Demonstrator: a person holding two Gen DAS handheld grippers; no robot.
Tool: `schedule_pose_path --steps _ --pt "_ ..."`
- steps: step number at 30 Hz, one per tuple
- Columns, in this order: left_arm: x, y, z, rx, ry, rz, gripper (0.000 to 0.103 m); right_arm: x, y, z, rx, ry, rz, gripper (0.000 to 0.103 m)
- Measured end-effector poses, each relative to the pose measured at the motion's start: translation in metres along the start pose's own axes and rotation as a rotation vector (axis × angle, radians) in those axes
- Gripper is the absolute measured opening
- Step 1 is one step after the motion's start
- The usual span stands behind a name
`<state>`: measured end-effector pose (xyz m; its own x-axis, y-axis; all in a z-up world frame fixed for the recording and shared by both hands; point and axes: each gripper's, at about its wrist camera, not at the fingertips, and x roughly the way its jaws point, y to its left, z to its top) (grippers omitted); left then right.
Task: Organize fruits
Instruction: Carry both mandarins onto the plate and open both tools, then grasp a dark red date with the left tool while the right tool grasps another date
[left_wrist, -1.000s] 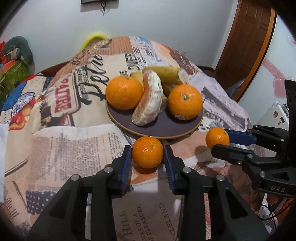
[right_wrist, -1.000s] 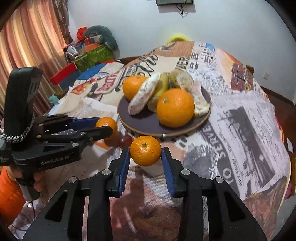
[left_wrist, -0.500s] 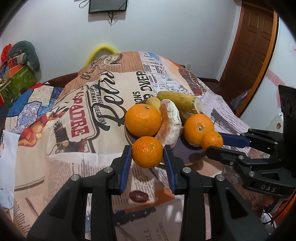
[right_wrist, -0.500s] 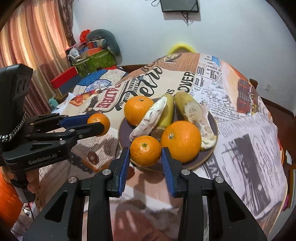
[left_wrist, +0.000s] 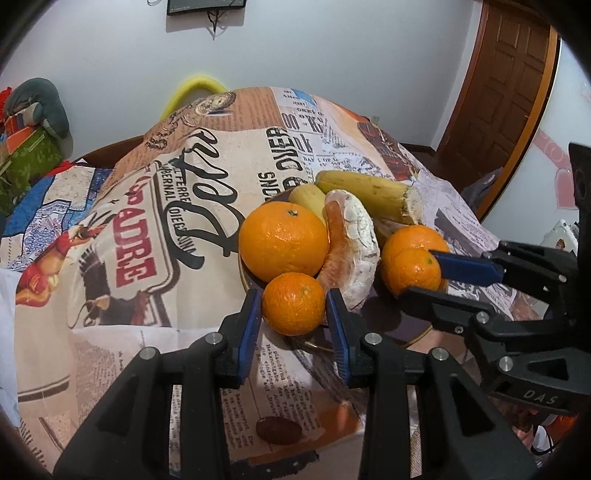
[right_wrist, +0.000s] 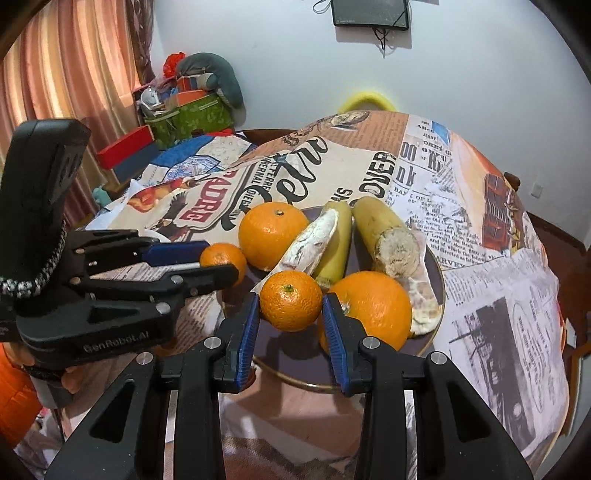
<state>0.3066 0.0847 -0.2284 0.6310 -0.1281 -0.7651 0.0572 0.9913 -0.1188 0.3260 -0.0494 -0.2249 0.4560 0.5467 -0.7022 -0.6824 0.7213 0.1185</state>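
Starting at the near edge of each wrist view, the left tool (left_wrist: 294, 325) has both blue pads pressed against a small mandarin (left_wrist: 293, 303), which sits lower centre of the left wrist frame, over the near left rim of the plate (left_wrist: 417, 338). The right tool (right_wrist: 290, 325) likewise pinches a second small mandarin (right_wrist: 290, 300), lower centre of the right wrist frame, over the near part of the same plate. Neither fruit appears to rest on the plate surface yet; whether either one touches the fruit behind it cannot be determined. Judged status: both transport steps are nearly complete, and both releases remain. Beyond the tools, the plate already carries a large orange (left_wrist: 283, 241) at centre frame, a pale curved piece with a whitish inner side (left_wrist: 352, 251) leaning beside it, a second large orange (right_wrist: 371, 308) on the right side, two bananas (left_wrist: 369, 195) at the far rim, and what looks like loose peel (right_wrist: 424, 308) at the right edge. On the counter (left_wrist: 122, 354) in front of the plate, lower centre of the left wrist frame, lies a small dark brown oval item (left_wrist: 279, 431), possibly a date; it may still need collecting. Farther back, the newspaper-print cloth (left_wrist: 207, 206) shows no other loose fruit.
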Motion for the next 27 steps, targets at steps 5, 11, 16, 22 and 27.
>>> schedule_pose_path --steps 5,11,16,22,27 --pt "0.002 -0.001 0.002 0.0 -0.004 0.016 0.042 0.002 -0.002 0.002 0.0 0.002 -0.001 0.034" --pt "-0.011 0.002 0.002 -0.009 -0.019 0.03 0.043 -0.009 -0.005 0.003 0.019 -0.025 0.0 0.039" --pt "-0.031 0.003 0.002 -0.011 -0.042 0.044 0.043 -0.022 -0.004 0.005 0.02 -0.044 -0.006 0.039" --pt "-0.061 0.002 -0.001 -0.009 -0.079 0.064 0.046 -0.044 -0.002 0.005 0.026 -0.074 -0.013 0.039" --pt "-0.08 0.002 -0.01 -0.003 -0.089 0.086 0.049 -0.057 0.001 0.002 0.03 -0.083 -0.012 0.04"
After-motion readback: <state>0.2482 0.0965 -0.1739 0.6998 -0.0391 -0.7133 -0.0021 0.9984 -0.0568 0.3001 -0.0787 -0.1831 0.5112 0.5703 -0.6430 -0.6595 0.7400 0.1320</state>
